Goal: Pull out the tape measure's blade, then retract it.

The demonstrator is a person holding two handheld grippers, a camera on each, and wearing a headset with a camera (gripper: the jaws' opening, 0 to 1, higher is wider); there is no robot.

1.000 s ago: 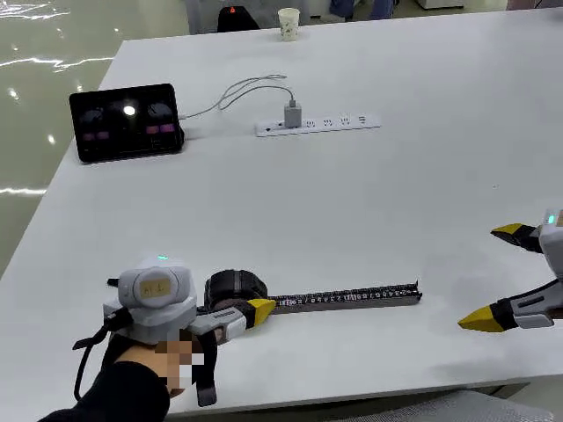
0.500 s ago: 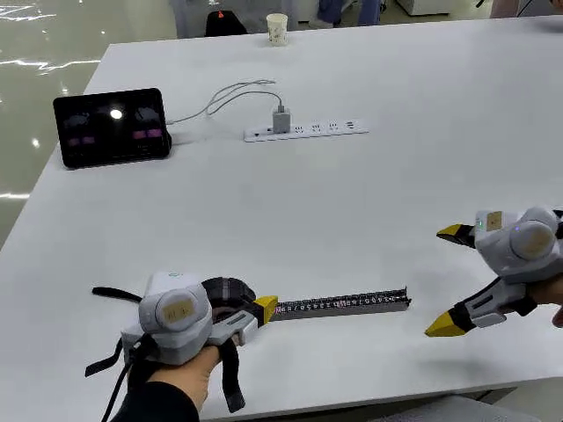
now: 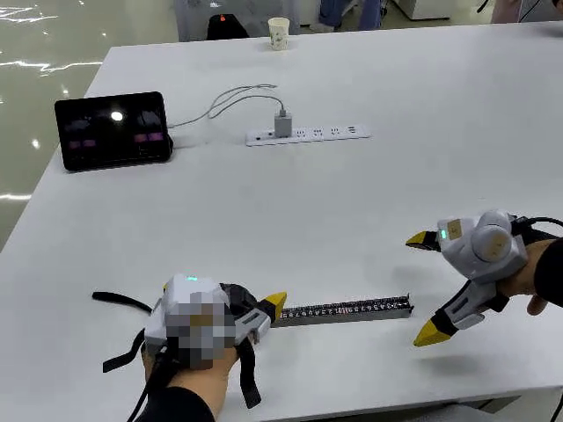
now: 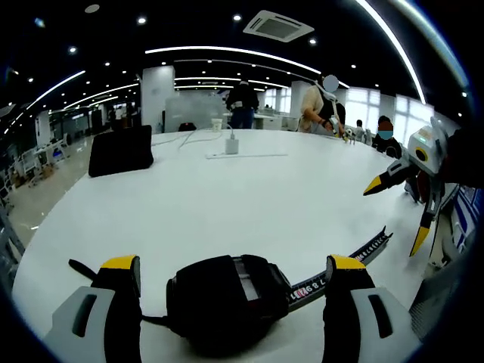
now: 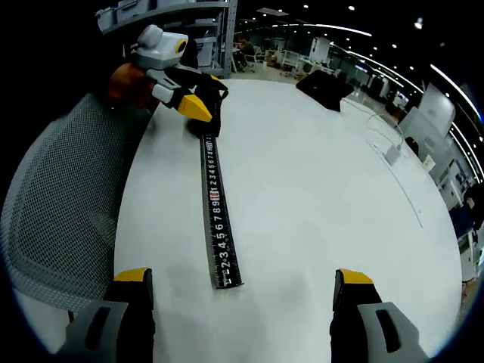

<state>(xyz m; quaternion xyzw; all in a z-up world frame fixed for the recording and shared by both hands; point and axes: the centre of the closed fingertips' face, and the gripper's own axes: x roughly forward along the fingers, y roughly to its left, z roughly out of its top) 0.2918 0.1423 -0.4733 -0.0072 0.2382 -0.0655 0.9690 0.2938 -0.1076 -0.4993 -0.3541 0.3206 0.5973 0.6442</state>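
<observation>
Shows the tape measure (image 3: 236, 297) flat on the white table (image 3: 352, 202) near its front edge, blade (image 3: 347, 309) drawn out and lying straight. Finds the case (image 4: 227, 302) between the spread jaws of the left gripper (image 4: 232, 266), a gap on each side. Puts the right gripper (image 3: 422, 287), jaws likewise wide and holding nothing, near the blade's tip.

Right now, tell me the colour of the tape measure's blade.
Black blade with white numerals, a few red; clearest in the right gripper view.
</observation>
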